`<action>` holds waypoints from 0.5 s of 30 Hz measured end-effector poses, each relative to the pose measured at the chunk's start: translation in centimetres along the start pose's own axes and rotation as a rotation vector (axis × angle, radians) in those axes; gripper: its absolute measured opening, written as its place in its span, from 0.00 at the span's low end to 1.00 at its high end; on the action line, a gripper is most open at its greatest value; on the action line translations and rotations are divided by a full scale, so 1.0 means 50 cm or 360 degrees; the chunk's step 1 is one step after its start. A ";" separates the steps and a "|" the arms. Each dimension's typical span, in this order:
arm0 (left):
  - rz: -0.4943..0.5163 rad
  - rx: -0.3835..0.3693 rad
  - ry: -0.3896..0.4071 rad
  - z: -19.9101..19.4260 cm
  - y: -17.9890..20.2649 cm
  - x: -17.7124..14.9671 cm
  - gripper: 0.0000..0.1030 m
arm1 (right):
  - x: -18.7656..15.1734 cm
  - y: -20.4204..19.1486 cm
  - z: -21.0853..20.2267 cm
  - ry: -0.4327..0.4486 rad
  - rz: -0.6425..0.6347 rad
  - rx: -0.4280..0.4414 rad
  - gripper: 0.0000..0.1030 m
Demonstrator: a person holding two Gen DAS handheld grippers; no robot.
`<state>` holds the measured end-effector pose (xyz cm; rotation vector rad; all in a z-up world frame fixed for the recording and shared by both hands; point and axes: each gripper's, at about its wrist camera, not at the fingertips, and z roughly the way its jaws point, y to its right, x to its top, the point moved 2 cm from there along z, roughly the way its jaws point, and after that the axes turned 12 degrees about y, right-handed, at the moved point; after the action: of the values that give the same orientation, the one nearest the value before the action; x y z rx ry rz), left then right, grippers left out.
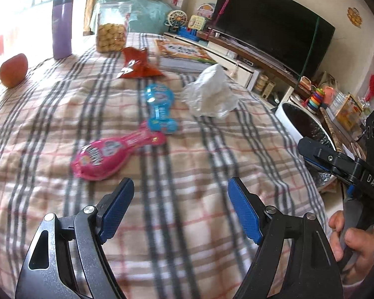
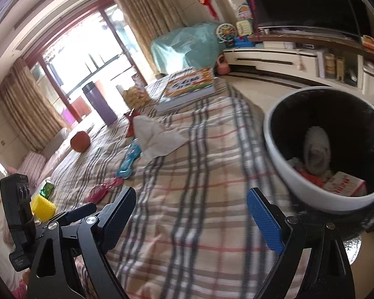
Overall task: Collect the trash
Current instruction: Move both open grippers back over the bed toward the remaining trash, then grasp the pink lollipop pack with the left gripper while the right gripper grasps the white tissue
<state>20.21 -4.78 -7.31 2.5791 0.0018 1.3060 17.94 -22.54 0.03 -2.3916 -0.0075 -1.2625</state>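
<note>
On the plaid-covered table (image 1: 187, 224) lie a pink candy wrapper (image 1: 107, 155), a blue wrapper (image 1: 159, 109), a red snack bag (image 1: 137, 63) and a crumpled white tissue (image 1: 209, 92). My left gripper (image 1: 180, 209) is open and empty, just short of the pink wrapper. My right gripper (image 2: 190, 214) is open and empty over the table's right part, beside the white trash bin (image 2: 294, 174), which holds paper trash (image 2: 341, 184). The tissue (image 2: 157, 137), blue wrapper (image 2: 128, 160) and pink wrapper (image 2: 102, 189) also show in the right wrist view.
A purple flask (image 1: 61, 25), a cookie jar (image 1: 112, 30), a book (image 1: 184, 54) and an orange fruit (image 1: 13, 69) stand at the table's far side. The right gripper (image 1: 341, 162) shows in the left view. A TV (image 1: 274, 20) and cabinet are to the right.
</note>
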 end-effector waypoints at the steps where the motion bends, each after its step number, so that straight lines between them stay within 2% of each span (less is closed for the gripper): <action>1: -0.0006 0.0003 -0.0002 -0.003 -0.010 0.001 0.77 | -0.002 -0.008 0.008 -0.0011 -0.0005 0.0012 0.89; 6: 0.0001 0.0057 0.0005 -0.012 -0.056 0.007 0.77 | -0.008 -0.029 0.041 -0.0052 -0.0006 0.0047 0.89; 15: 0.0069 0.0110 -0.0077 0.011 -0.121 0.016 0.78 | -0.002 -0.055 0.101 -0.0078 0.0017 0.0100 0.89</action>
<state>21.79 1.05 -8.31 2.6826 -0.0184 1.2798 21.28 -18.12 -1.51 -2.3651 -0.0482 -1.1806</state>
